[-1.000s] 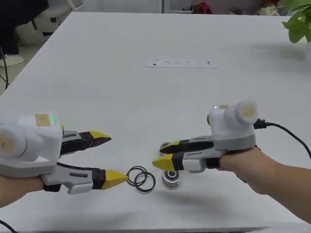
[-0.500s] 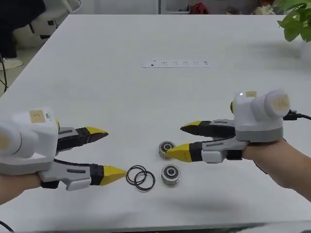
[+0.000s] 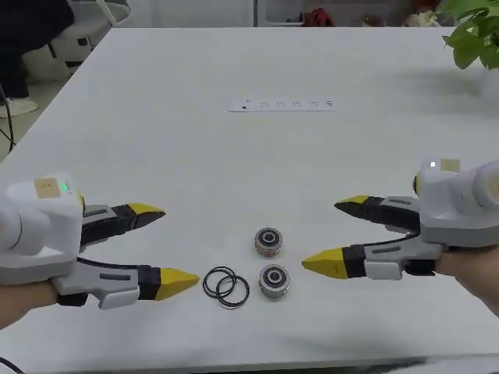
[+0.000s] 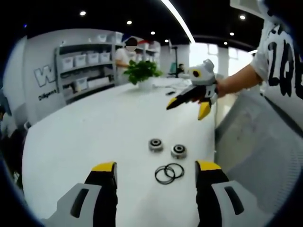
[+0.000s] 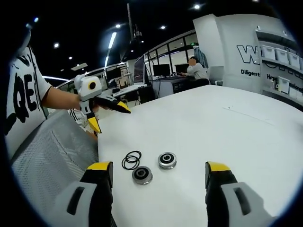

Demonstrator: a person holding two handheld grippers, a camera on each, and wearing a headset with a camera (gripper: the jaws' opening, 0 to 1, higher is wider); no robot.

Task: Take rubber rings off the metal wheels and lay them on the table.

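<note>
Two small metal wheels lie flat on the white table: one (image 3: 268, 240) farther from me, one (image 3: 274, 280) nearer. Black rubber rings (image 3: 225, 285) lie overlapped just left of the nearer wheel. My left gripper (image 3: 164, 245) hovers open to the left of the rings, holding nothing. To the right of the wheels my right gripper (image 3: 335, 234) is open and holds nothing too. In the left gripper view the wheels (image 4: 155, 144) (image 4: 178, 151) and rings (image 4: 168, 172) lie ahead of the jaws. The right gripper view has the wheels (image 5: 167, 160) (image 5: 142, 174) and rings (image 5: 131, 160) between its jaws.
A white power strip (image 3: 282, 104) lies farther back on the table (image 3: 195, 156). A green plant (image 3: 472, 31) stands at the far right corner. The table's near edge runs close below the rings and wheels. Chairs stand off the far left corner.
My right gripper has drawn back to the right, away from the wheels, and opened wider. Both wheels now lie uncovered. The left gripper has hardly moved.
</note>
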